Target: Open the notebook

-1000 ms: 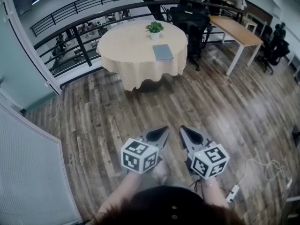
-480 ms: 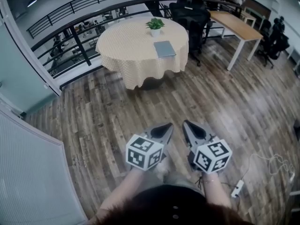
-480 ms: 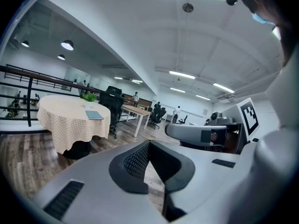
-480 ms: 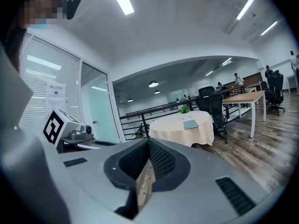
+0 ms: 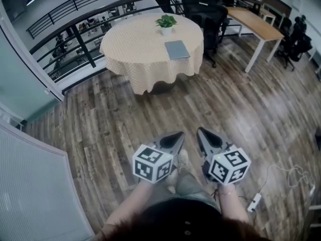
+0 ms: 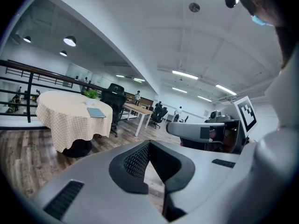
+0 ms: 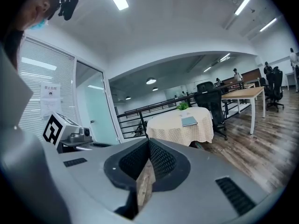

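The grey-blue notebook [image 5: 177, 49] lies closed on the round table [image 5: 135, 49], near the table's right side, far ahead of me across the wooden floor. It shows small in the left gripper view [image 6: 96, 112] and the right gripper view [image 7: 189, 121]. My left gripper [image 5: 178, 134] and right gripper [image 5: 203, 131] are held side by side low in front of the body, pointing toward the table. Both are shut with nothing between the jaws [image 6: 148, 143] [image 7: 148, 143].
A potted plant [image 5: 166, 23] stands on the checked tablecloth behind the notebook. Black office chairs [image 5: 205, 14] and a wooden desk [image 5: 256, 24] stand to the right of the table. A dark railing [image 5: 75, 14] runs behind. A power strip [image 5: 254, 202] lies on the floor at the right.
The view has drawn a little nearer to the table, and both grippers have moved forward with it. They stay shut and side by side.
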The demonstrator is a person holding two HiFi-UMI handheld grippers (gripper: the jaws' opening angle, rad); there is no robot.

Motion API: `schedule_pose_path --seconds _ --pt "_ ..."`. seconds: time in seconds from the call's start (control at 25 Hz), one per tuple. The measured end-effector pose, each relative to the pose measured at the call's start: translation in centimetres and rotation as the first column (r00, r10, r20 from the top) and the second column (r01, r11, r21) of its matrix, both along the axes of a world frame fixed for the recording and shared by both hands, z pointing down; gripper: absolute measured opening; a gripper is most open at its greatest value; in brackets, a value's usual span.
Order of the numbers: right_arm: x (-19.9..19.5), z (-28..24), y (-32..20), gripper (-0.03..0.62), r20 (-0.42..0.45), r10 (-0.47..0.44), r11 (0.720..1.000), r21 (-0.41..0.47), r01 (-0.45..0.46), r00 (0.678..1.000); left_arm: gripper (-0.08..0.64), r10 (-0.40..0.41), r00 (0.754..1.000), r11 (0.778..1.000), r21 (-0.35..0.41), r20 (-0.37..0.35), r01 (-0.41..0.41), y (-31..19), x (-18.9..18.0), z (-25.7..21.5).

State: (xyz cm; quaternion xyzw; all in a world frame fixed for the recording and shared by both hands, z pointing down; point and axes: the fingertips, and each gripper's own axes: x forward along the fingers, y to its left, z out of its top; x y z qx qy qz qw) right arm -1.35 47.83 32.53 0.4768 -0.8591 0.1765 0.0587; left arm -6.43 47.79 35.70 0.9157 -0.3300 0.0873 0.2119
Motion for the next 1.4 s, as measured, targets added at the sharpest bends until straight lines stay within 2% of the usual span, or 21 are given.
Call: schedule_pose_path --seconds 0.4,0.6,0.76,1.08,1.28,1.4 --pt "1.4 0.6 -12.6 0.012 -0.07 -0.057 0.998 0.006 0.058 0.996 0.011 -0.019 1.0 1.0 -0.008 0.016 0.019 -11.3 1.9 0.5" --pt "2.4 -0.3 -18.8 0.012 -0.1 -0.098 0.994 0.03 0.102 0.99 0.011 -0.023 0.998 1.0 0.007 0.064 0.023 -17.2 3.5 0.7" --pt "3.8 -0.7 -23.6 0.012 -0.13 -0.114 0.992 0.044 0.121 0.985 0.011 -0.049 0.998 0.999 0.0 0.032 0.049 -22.4 5.2 0.5" --pt "5.5 -0.3 -29.6 0.012 -0.079 -0.16 0.985 0.054 0.164 0.984 0.011 -0.086 0.996 0.996 -0.01 0.021 0.086 -28.6 7.9 0.5" --pt "6.0 1.3 -31.4 0.012 -0.005 -0.168 0.986 -0.018 0.168 0.986 0.011 -0.091 0.995 0.995 -0.041 0.034 0.092 -30.6 8.2 1.4" --pt "6.1 1.6 -32.5 0.012 -0.001 -0.163 0.986 -0.037 0.162 0.987 0.011 -0.092 0.995 0.994 -0.056 0.035 0.094 -31.8 8.3 1.5"
